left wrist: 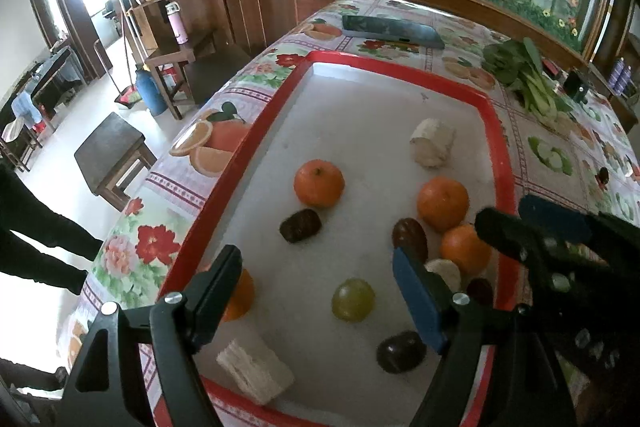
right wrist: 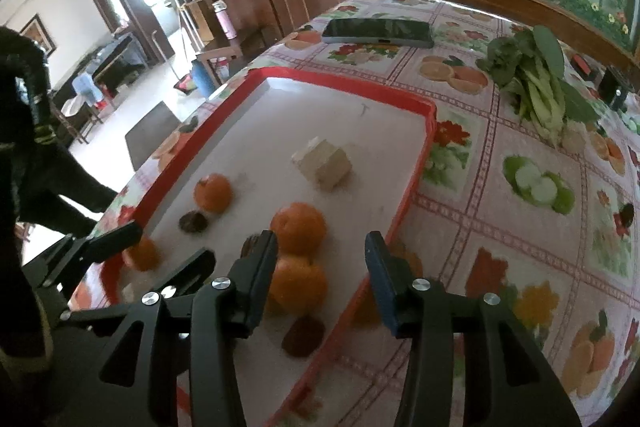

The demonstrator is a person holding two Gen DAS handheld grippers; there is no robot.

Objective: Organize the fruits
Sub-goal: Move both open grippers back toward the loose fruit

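Left gripper [left wrist: 316, 291], nearest the lens in the left wrist view, jaws wide apart and empty, poised over the near end of the red-rimmed tray [left wrist: 256, 143]. Between its fingers lies a green grape [left wrist: 353, 299]; a white banana piece [left wrist: 254, 371] and a dark date [left wrist: 401, 351] sit close to the tray's near edge. An orange [left wrist: 240, 297] is partly hidden behind the left finger, by the tray's left rim. Toward the tray's middle: an orange [left wrist: 319, 183] with a date [left wrist: 300, 225] just before it. Along the right rim: two oranges [left wrist: 443, 203] touching one another, a date [left wrist: 409, 237] beside them, and a banana piece [left wrist: 433, 143] farther back.

Right gripper [right wrist: 320, 267], jaws likewise apart and holding nothing, hovers over the tray's right rim [right wrist: 420, 163] above the paired oranges [right wrist: 298, 227]. On the flowered tablecloth [right wrist: 480, 227], beyond the tray's far edge, lies a phone [right wrist: 378, 33]; leafy greens [right wrist: 536, 79] lie toward the far right corner.
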